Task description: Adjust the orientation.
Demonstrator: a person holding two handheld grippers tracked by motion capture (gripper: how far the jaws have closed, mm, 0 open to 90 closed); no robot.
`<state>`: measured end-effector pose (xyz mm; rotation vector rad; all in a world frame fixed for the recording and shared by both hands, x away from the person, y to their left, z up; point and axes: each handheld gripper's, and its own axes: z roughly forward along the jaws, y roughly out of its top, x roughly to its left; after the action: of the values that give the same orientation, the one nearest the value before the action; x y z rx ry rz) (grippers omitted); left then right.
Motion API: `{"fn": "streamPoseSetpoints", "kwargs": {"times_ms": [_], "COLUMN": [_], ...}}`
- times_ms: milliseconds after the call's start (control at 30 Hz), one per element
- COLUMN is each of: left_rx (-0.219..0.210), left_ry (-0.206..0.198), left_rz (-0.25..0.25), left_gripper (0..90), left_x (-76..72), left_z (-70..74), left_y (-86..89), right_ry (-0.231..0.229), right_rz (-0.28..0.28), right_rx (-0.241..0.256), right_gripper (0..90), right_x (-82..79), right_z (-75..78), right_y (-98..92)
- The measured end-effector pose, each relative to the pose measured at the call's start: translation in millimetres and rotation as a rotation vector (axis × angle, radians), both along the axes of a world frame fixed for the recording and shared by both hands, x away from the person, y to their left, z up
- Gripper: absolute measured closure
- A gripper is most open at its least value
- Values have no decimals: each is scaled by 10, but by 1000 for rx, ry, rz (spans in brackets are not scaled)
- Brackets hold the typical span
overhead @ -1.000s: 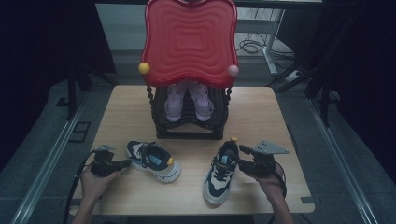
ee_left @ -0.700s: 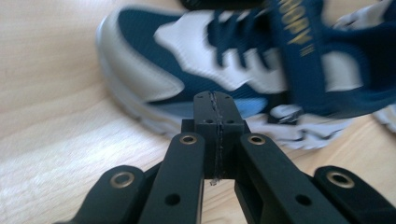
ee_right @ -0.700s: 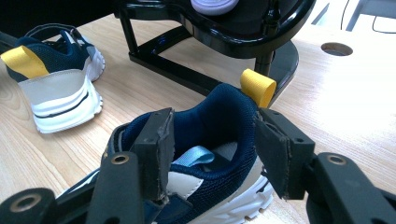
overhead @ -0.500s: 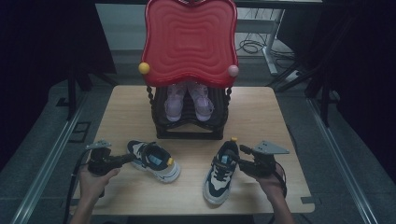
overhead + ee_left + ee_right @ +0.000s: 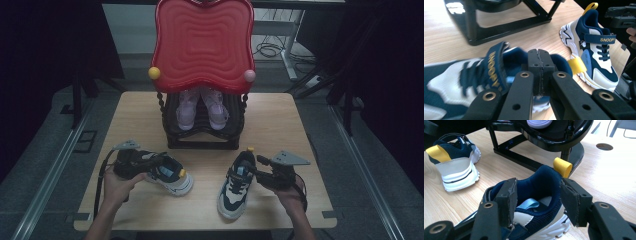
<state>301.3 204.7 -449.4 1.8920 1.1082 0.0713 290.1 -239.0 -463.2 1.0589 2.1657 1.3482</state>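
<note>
Tabletop (image 5: 280, 120): pale wood, carrying a black stand and two loose sneakers
Red panel (image 5: 202, 45): a wavy red board is seen upright behind the stand, with a yellow knob at one lower corner and a pink one at the other
Black stand (image 5: 202, 131): set at the middle of the tabletop, a pair of lilac shoes (image 5: 200, 107) resting on its upper tier
Right sneaker (image 5: 237, 184): navy, white and cream, lying on the tabletop in front of the stand, its yellow heel loop turned toward the stand (a SNOOPY strap is read across it in the left gripper view)
Left sneaker (image 5: 167, 172): same colours, lying on the tabletop to the left, well apart from the other
Left claw (image 5: 541, 62): its jaws are pressed together, with the navy collar at the left sneaker's heel pinched between them
Right claw (image 5: 537, 195): its jaws are held apart, one on either side of the right sneaker's heel collar, with a gap visible at the outer jaw
</note>
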Motion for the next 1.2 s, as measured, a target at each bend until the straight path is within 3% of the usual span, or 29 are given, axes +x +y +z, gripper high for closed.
{"fn": "streamPoseSetpoints", "kwargs": {"times_ms": [333,567,800,1200], "left_rx": [66,123,167,220], "left_ry": [36,81,104,139], "left_rz": [-76,-112,-128,-154], "left_gripper": [899,899,900,900], "left_x": [312,482,548,526], "left_z": [6,-45,-89,-145], "left_y": [-424,-595,-643,-643], "right_ry": [1,3,6,10], "right_rz": [3,3,2,3], "right_rx": [0,3,2,1], "right_gripper": [477,477,477,477], "right_x": [1,2,10,15], "right_z": [-5,-7,-18,-28], "right_y": [2,-6,-10,-3]}}
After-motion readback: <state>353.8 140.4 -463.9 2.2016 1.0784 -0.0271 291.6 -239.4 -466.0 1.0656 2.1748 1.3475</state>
